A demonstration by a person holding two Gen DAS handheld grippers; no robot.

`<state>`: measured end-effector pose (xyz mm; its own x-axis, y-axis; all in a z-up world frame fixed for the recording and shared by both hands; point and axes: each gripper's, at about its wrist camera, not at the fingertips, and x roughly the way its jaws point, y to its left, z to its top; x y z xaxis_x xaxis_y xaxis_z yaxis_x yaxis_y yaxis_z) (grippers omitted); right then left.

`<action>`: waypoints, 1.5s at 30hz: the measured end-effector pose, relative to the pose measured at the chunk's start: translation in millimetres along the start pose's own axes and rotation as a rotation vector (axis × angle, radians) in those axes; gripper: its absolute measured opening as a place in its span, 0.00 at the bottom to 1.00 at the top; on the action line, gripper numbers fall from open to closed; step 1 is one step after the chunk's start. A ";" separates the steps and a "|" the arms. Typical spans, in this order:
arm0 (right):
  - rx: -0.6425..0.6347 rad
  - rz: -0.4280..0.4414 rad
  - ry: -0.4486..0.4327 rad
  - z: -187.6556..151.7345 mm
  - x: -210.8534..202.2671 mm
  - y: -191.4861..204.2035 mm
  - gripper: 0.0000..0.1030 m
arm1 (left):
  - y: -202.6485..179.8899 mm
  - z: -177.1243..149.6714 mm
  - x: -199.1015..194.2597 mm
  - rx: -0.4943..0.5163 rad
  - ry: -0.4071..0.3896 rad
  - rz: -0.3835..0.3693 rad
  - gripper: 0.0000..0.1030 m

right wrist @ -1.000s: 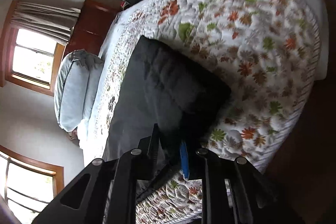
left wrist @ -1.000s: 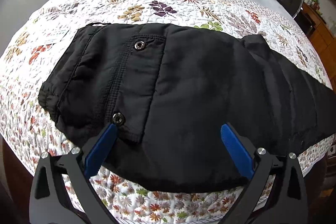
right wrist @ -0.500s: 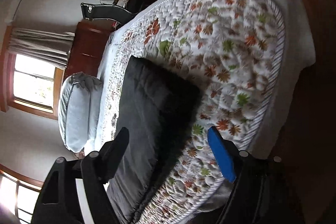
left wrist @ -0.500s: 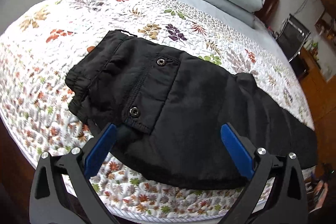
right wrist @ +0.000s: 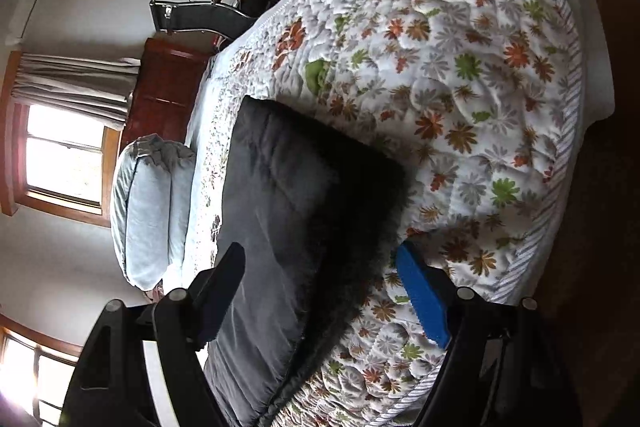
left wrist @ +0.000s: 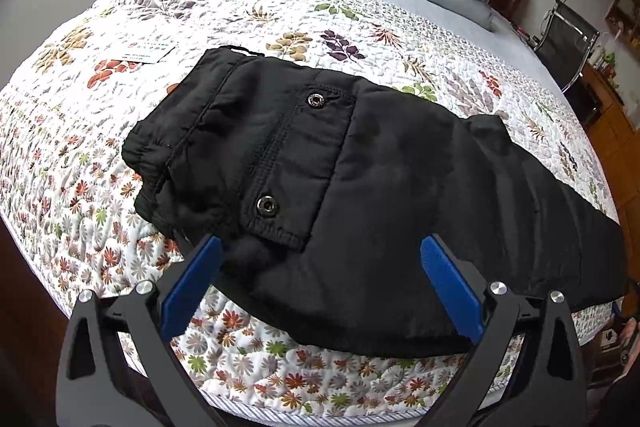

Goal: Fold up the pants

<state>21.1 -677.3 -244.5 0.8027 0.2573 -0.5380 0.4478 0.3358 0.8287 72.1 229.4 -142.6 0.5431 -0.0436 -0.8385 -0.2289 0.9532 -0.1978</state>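
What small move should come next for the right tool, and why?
Probably lower the right tool onto the leg end of the black pants and close. Its jaws have just been opening, both tools are open, and the pants lie long on the quilt, likely needing another fold.

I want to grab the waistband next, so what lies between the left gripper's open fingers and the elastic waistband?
In the left wrist view, only the pants' own snap-buttoned pocket flap lies between the left gripper and the waistband.
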 end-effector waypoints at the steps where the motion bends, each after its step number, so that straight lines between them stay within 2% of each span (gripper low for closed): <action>1: -0.011 0.014 0.001 0.3 1.3 4.5 0.77 | -0.6 0.1 0.8 0.005 0.001 0.002 0.97; 4: -0.039 0.022 0.005 1.1 5.3 12.4 0.74 | -1.6 0.5 3.9 0.014 0.009 0.009 0.97; 6: -0.058 0.007 0.002 1.8 9.2 17.6 0.66 | -2.7 0.3 6.0 0.017 0.012 0.012 0.97; 10: -0.059 -0.028 -0.003 2.6 14.5 19.1 0.37 | -3.7 -0.2 10.4 0.035 0.025 0.026 0.97; 16: -0.067 0.021 -0.009 2.3 16.7 13.8 0.22 | -4.6 -1.6 14.9 0.049 0.039 0.039 0.97; 22: -0.107 0.036 -0.031 1.6 10.6 24.0 0.16 | -7.4 -3.7 19.3 0.072 0.050 0.063 0.97; 27: -0.176 0.050 -0.061 -2.4 -0.2 56.9 0.14 | -7.6 -4.4 19.5 0.080 0.049 0.066 0.97; 31: -0.284 0.038 -0.088 -10.7 -9.5 95.1 0.14 | -5.8 -5.1 18.3 0.071 0.044 0.055 0.97; 35: -0.448 0.028 -0.104 -28.9 -18.8 144.8 0.14 | -5.2 -6.1 18.0 0.071 0.040 0.051 0.97; 39: -0.611 0.017 -0.103 -56.4 -22.2 191.2 0.14 | -4.3 -7.0 17.9 0.068 0.035 0.046 0.97; 45: -0.777 0.046 -0.076 -99.9 -17.1 245.4 0.14 | -2.8 -7.8 17.0 0.059 0.029 0.034 0.97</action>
<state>77.9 -508.8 -47.4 0.8511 0.2331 -0.4704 0.0319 0.8714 0.4895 75.7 223.7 -160.3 0.5117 -0.0191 -0.8589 -0.1983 0.9701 -0.1397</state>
